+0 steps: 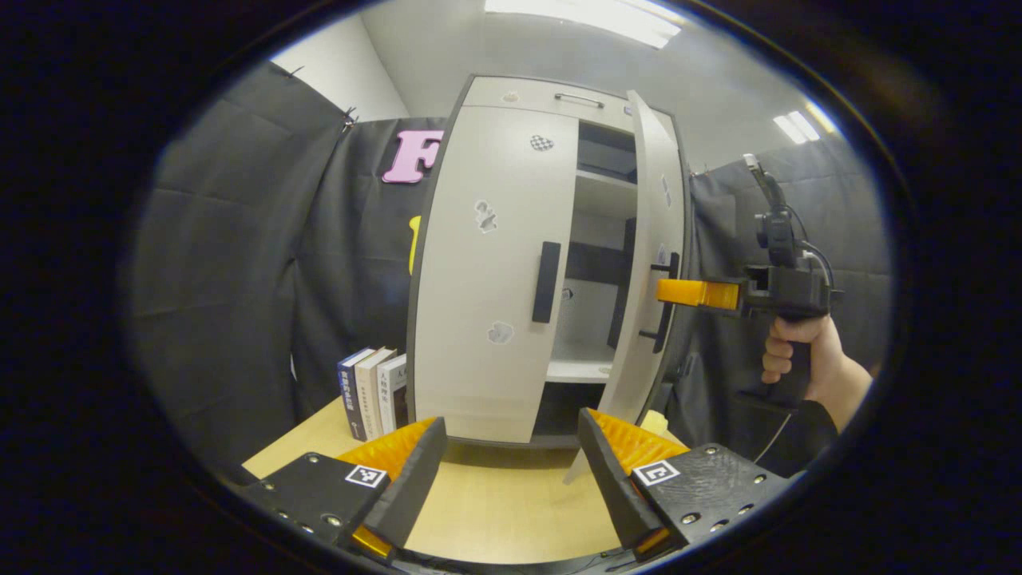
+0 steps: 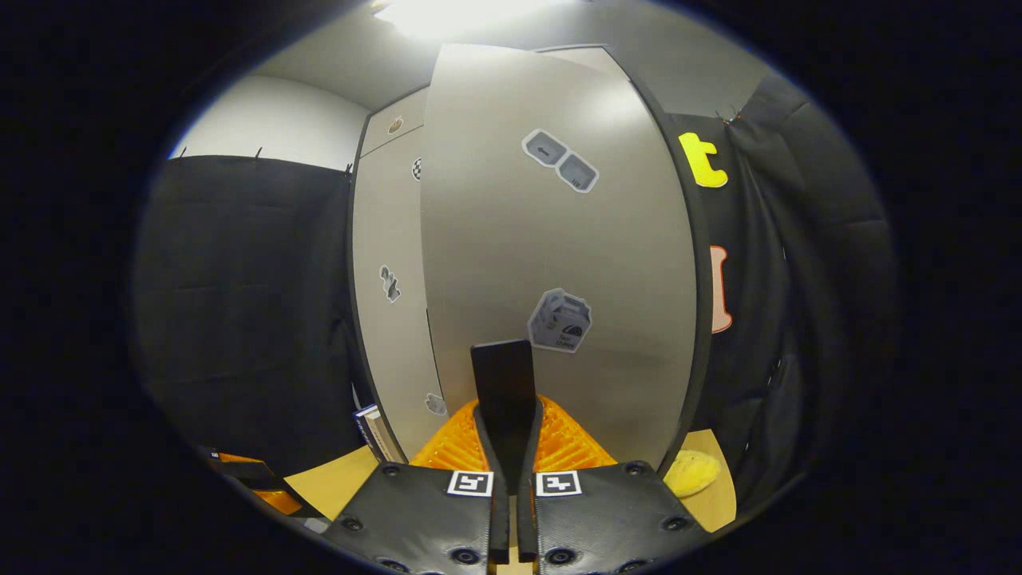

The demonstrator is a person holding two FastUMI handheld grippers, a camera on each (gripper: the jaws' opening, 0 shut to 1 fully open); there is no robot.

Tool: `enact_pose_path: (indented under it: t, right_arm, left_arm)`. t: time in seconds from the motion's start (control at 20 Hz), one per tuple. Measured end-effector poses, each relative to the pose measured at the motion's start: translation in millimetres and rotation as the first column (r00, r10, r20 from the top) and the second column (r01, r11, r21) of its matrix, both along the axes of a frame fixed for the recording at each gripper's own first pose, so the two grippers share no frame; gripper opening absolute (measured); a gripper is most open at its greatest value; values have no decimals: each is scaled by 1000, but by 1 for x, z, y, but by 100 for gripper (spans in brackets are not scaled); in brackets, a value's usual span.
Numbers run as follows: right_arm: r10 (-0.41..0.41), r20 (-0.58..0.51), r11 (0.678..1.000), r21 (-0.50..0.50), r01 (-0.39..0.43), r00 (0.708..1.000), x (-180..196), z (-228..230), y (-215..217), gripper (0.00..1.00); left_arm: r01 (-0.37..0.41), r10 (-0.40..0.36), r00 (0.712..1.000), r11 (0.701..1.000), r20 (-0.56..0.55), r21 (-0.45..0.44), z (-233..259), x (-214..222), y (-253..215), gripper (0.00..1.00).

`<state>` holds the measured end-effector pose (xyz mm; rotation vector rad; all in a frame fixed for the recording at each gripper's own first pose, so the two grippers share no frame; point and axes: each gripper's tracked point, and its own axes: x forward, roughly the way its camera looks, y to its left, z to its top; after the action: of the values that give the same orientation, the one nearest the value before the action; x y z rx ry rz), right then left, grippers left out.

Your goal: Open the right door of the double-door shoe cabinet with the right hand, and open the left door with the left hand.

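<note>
Shoe cabinet [image 1: 495, 263] upright on tabletop [image 1: 495, 511], at centre of left gripper view. Right door [image 1: 651, 263] swung ajar toward 3 o'clock, shelves exposed; left door [image 1: 487, 271] shut, handle [image 1: 546, 282] untouched. Left gripper [image 1: 511, 471] at 6 o'clock — fingers spread wide, holding nothing. Right gripper [image 2: 505, 447] — fingers pressed onto the right door's handle [image 2: 503, 383]; hand [image 1: 798, 359] at 3 o'clock. Books [image 1: 375, 391] at 8 o'clock, beside cabinet.

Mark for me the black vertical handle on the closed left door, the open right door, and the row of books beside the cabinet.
Black vertical handle [image 1: 546, 282]: left gripper view, mid-bar.
Open pale right door [image 1: 651, 263]: left gripper view, inner face.
Row of upright books [image 1: 375, 391]: left gripper view, middle spine.
</note>
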<state>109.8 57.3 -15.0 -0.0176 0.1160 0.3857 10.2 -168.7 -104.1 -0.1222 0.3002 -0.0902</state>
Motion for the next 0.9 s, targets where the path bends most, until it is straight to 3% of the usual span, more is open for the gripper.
enact_pose_path:
  t: [0.35, 0.6, 0.9]
  right_arm:
    - [25, 5, 1000, 4, -25, 1000, -23, 1, -39, 5]
    - [-11, 8, 1000, 25, 11, 1000, -32, 5, -74, 8]
    - [-17, -6, 998, 64, 17, 1000, -37, 8, -107, 4]
  left_arm:
    - [-61, 61, 998, 998, -13, 4, 1, -32, -26, 95]
    - [-45, 46, 999, 999, -12, 28, 4, -38, -45, 95]
    - [-10, 10, 1000, 999, 3, 40, 13, -34, -66, 95]
